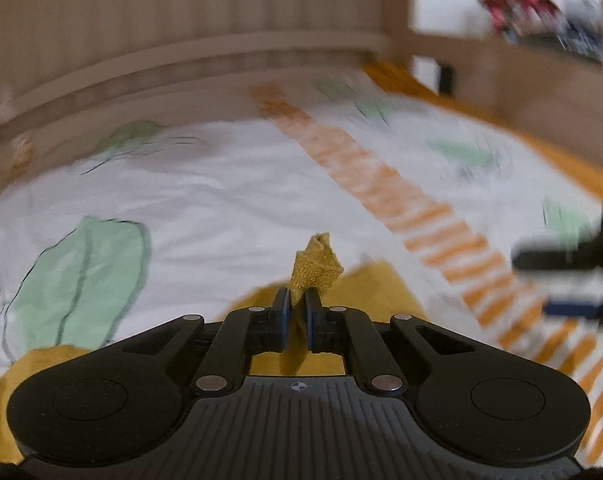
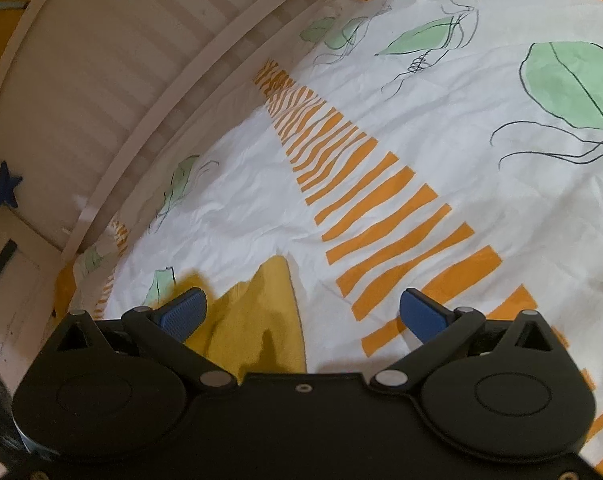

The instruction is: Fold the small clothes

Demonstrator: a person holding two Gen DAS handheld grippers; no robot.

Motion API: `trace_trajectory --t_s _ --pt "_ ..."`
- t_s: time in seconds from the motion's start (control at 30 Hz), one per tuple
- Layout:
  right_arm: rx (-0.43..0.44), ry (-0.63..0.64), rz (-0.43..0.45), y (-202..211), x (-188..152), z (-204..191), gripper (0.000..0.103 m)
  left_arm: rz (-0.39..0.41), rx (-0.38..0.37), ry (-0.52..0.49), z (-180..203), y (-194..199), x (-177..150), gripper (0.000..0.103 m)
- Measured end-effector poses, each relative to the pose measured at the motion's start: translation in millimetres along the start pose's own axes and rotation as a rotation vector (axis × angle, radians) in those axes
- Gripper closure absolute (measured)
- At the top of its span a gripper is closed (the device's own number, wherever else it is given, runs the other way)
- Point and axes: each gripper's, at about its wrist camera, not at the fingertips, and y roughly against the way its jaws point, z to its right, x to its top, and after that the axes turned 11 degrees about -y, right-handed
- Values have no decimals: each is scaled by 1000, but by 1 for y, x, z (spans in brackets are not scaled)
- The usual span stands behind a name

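A small mustard-yellow garment [image 1: 315, 268] is pinched in my left gripper [image 1: 296, 300]; a ribbed corner sticks up past the shut fingertips, and the rest hangs below over the bed. My right gripper [image 2: 301, 312] is open, its blue pads [image 2: 181, 314] spread wide. The same yellow garment [image 2: 261, 320] lies on the bedsheet just under and between its fingers, nearer the left pad. The right gripper [image 1: 569, 268] also shows as a dark blurred shape at the right edge of the left wrist view.
The white bedsheet [image 2: 441, 120] has orange stripes and green leaf prints. A beige striped headboard [image 2: 101, 80] runs along the far side. A blue star [image 2: 6, 189] hangs at the left. The left wrist view is motion-blurred.
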Motion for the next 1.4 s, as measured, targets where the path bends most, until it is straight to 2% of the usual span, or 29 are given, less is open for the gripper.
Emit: trace_trajectory --t_s 0.17,0.3,0.4,0.57,0.7,0.83,0.97,1.07,1.1,1.23,1.3,1.4 --pt "-13 67 -34 -7 -8 -10 0 40 39 238 -71 42 -4 95" --pt "-19 119 -68 -14 -17 -18 0 46 113 323 -114 67 -22 95" --pt "-24 148 -88 -19 -23 -23 0 5 165 371 -139 77 -49 95" --pt "-29 173 -108 -24 -28 -27 0 -96 230 483 -167 76 -103 95" --pt "-37 184 -117 -26 -32 -29 0 -142 287 531 -185 75 -136 95" --pt "-43 199 -133 -30 -36 -30 0 -179 286 589 -203 71 -157 95" --pt "-47 210 -139 -32 -38 -32 0 -142 219 637 -211 78 -162 90" --pt "-53 212 -142 -34 -40 -32 0 -112 173 616 -213 78 -157 60" --pt "-54 213 -144 -34 -41 -32 0 -108 145 613 -215 76 -154 57" --pt "-58 226 -147 -35 -43 -34 0 -202 64 574 -217 51 -144 54" --pt "-59 228 -150 -35 -43 -34 0 -250 61 547 -217 40 -140 54" --pt "-59 228 -148 -35 -43 -34 0 -259 60 558 -219 35 -139 54"
